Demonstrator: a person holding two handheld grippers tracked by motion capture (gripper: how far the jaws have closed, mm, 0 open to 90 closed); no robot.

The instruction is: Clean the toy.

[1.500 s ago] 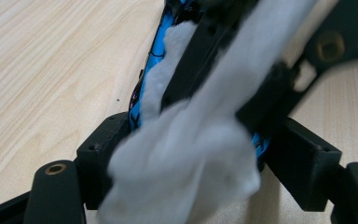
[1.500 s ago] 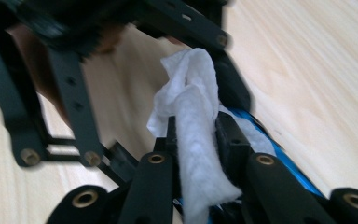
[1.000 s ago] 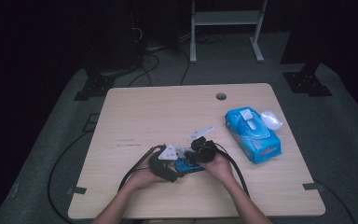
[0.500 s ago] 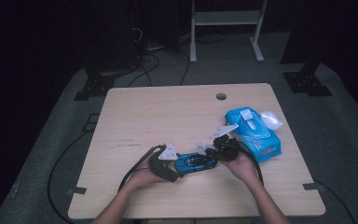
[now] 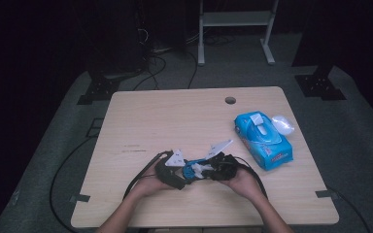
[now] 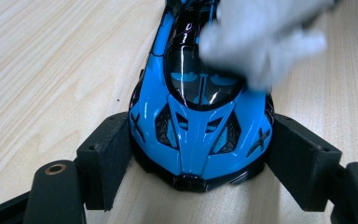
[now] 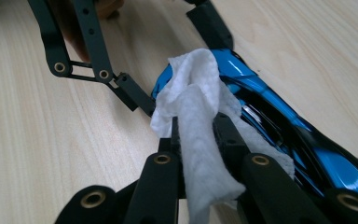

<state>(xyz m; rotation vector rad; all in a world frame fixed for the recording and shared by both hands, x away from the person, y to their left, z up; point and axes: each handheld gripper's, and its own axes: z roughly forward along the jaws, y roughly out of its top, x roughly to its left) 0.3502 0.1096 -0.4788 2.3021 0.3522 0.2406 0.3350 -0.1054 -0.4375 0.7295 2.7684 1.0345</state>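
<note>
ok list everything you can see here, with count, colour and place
toy car: 1, blue and black, near table edge, nose clamped between the left jaws
wipe: 1, white, pinched in the right jaws, on the car's roof
wipes pack: 1, blue, right side of table
crumpled wipe: 1, white, touching the pack's far right corner
table: 1, light wood, round hole by far edge
cables: black, on floor at left
left gripper: 1, black, left hand
right gripper: 1, black, right hand
</note>
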